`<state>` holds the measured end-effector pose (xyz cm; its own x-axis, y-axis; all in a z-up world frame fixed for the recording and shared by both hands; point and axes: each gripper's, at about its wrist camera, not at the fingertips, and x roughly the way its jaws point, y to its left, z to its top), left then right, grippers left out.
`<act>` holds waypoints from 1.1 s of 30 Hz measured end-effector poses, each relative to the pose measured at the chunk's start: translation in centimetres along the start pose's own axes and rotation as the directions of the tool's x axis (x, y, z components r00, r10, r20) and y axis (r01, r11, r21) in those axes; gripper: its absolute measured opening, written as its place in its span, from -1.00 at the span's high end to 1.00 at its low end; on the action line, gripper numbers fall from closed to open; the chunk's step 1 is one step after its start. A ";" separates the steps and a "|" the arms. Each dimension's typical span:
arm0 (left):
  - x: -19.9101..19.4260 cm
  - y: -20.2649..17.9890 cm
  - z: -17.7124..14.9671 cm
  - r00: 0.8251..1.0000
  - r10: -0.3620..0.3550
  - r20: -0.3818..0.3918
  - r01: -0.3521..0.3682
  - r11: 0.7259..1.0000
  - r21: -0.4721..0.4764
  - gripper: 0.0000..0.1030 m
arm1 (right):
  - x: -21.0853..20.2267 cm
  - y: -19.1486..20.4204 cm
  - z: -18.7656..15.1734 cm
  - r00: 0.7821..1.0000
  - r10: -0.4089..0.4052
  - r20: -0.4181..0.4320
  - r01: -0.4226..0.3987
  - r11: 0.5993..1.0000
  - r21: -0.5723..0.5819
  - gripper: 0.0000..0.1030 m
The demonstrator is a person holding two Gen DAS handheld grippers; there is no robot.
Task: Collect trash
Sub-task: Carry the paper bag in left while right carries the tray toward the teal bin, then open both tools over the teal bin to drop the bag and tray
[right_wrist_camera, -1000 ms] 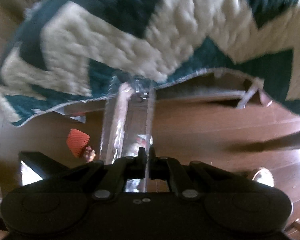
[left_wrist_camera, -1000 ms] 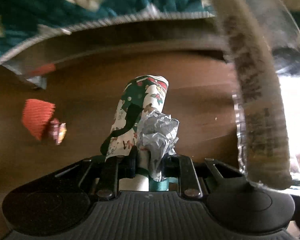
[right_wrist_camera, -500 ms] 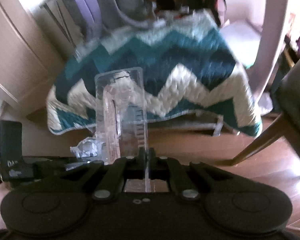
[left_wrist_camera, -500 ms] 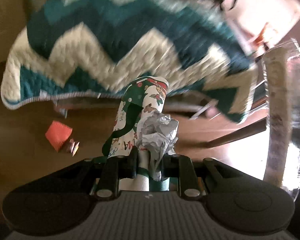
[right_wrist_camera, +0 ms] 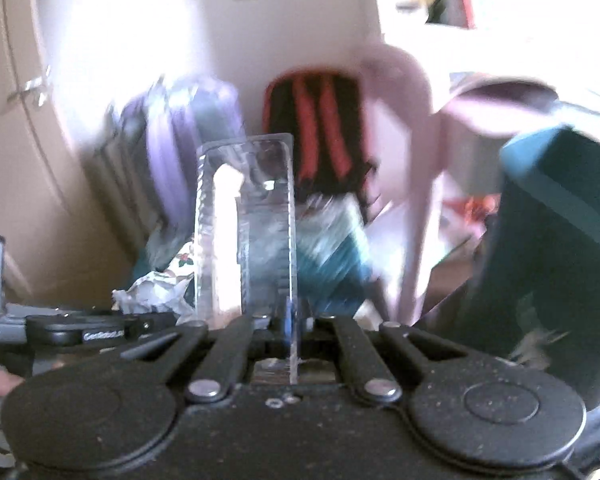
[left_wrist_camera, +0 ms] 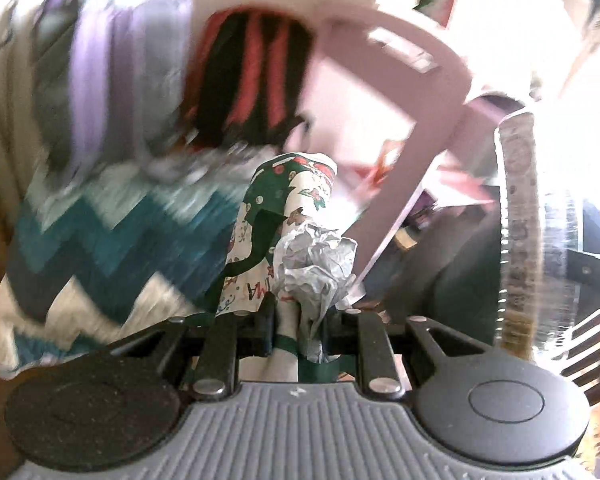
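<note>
Motion blur is smearing the zigzag blanket (left_wrist_camera: 100, 240) and backpack (right_wrist_camera: 320, 128); gripper bodies are hiding both items' lower ends.

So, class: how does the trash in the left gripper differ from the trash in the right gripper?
The left gripper pinches a printed paper roll and a crumpled foil wad; the right gripper pinches one clear plastic pack. The paper roll and foil wad are opaque and creased; the plastic pack is see-through, flat and stiff. All three stand up out of shut jaws.
</note>
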<state>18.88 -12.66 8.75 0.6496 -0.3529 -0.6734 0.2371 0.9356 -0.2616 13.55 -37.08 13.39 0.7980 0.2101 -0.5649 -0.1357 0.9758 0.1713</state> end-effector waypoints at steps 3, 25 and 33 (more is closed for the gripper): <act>-1.4 -4.2 3.0 0.997 -0.053 0.053 0.051 0.997 0.050 0.62 | -2.8 -2.0 2.2 0.997 -0.048 0.060 0.047 0.999 0.018 0.97; 0.2 -31.8 12.8 0.907 -0.407 0.107 0.368 0.890 0.270 0.62 | -8.0 -19.2 6.6 0.871 -0.477 0.118 0.459 0.876 0.150 0.97; 7.9 -33.0 10.3 0.949 -0.311 -0.057 0.315 0.910 0.270 0.61 | -5.2 -20.9 4.6 0.895 -0.446 0.014 0.438 0.883 0.171 0.92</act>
<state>23.66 -46.24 19.22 0.5013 -0.6263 -0.5970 0.6148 0.7433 -0.2635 14.92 -58.85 16.48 0.7831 -0.2483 -0.5702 0.3297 0.9432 0.0419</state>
